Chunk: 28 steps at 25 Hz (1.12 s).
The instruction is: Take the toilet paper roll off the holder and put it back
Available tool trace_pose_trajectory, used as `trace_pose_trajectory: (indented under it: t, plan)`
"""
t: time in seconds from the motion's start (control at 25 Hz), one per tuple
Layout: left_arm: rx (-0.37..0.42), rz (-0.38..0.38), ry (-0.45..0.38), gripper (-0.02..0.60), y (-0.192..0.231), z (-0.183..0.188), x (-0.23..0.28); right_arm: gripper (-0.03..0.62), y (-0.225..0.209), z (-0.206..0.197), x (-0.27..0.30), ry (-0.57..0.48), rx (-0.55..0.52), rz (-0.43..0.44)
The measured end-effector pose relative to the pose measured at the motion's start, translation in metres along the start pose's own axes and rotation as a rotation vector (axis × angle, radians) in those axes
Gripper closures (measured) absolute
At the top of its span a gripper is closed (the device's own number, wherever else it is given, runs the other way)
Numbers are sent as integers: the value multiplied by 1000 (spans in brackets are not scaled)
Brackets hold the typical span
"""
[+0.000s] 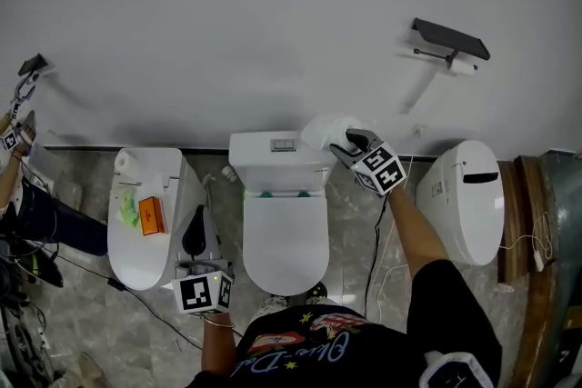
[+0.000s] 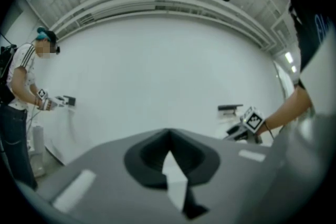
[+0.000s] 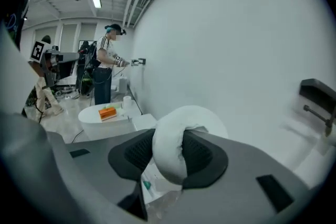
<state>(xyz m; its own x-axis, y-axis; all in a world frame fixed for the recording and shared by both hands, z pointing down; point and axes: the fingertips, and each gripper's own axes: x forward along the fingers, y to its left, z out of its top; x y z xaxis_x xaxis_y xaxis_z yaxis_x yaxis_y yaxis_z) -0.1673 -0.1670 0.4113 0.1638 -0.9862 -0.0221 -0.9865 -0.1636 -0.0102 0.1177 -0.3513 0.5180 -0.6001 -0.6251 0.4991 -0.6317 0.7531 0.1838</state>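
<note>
My right gripper (image 1: pixel 350 144) is shut on a squashed white toilet paper roll (image 1: pixel 326 132), held above the cistern of the middle toilet (image 1: pixel 282 236). In the right gripper view the roll (image 3: pixel 178 128) bulges out between the dark pads (image 3: pixel 131 152). The dark wall holder (image 1: pixel 450 39) hangs up and to the right, well apart from the roll, with a small white piece (image 1: pixel 464 65) on its bar; the holder (image 3: pixel 317 93) also shows at the right edge of the right gripper view. My left gripper (image 1: pixel 194 236) hangs low by the left toilet, jaws together on nothing.
The left toilet lid (image 1: pixel 136 250) carries an orange box (image 1: pixel 152 215), a green item and a spare roll (image 1: pixel 125 163). A third toilet (image 1: pixel 464 195) stands at the right. Another person (image 1: pixel 14 186) works at the far left wall. Cables run over the floor.
</note>
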Motion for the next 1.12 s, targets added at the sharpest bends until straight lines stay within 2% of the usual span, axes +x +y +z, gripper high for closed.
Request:
trace_pose_trajectory:
  t: [0.28,0.48,0.8,1.12]
  plan:
    - [-12,59,74,583,17,-27,3,439,-3,-41,69,335,-128,212]
    - [7,75,110,583,23,-38,6,439,5,-66,95,489,-204,310]
    - [7,112,137,583,34,-43,9,439,9,-67,110,544,-266,398]
    - [3,99,133,583,33,-47,14,439,11,-67,110,529,-243,409]
